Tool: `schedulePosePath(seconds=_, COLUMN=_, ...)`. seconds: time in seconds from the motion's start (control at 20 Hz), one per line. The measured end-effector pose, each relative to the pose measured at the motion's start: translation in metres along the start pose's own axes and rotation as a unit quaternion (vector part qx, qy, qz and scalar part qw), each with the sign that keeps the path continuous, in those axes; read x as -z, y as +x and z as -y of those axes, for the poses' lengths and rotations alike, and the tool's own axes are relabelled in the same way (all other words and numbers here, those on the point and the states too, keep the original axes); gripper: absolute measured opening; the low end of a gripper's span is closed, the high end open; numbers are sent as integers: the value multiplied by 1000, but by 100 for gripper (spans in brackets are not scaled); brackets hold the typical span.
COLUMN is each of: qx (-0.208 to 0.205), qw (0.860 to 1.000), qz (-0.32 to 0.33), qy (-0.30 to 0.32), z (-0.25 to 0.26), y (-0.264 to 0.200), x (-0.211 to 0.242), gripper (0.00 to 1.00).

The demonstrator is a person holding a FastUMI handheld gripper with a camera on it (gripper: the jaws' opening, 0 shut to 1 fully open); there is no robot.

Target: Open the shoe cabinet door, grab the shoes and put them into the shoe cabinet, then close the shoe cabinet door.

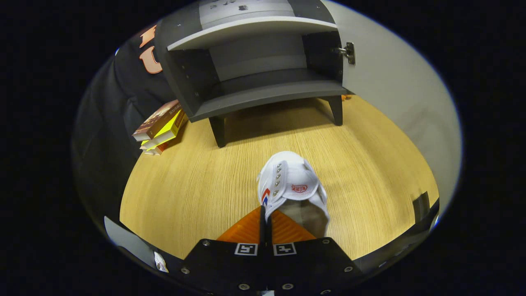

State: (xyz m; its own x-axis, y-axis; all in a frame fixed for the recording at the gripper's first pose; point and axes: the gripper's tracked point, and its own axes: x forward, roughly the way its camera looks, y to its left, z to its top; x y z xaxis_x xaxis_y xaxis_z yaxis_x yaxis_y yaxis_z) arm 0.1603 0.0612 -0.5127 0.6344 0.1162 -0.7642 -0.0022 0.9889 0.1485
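Shoe [289,185] pinched by its collar in the closed tool [265,218] — carried toe-first over the desk [185,197] toward the cabinet [263,70], door [394,90] swung open beside it.

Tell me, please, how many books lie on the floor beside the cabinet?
3, it seems: the books lie in one stack against the cabinet, on its side far from the open door. More may be hidden underneath.

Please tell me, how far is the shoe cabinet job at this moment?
Done: the cabinet door stands open, showing a bare lower shelf. In hand: the gripper is shut on the white shoe, held above the wooden floor. Left: carry the shoe onto the shelf, release it, then close the door.
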Motion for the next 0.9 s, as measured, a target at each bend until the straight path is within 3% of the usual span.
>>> schedulePosePath(seconds=0.45, qx=-10, qw=995, qz=96, qy=-21, z=-26, y=-75, x=-85, gripper=0)
schedulePosePath(seconds=0.9, qx=-6, qw=967, qz=250, qy=-44, z=-35, y=-178, x=-219, gripper=0)
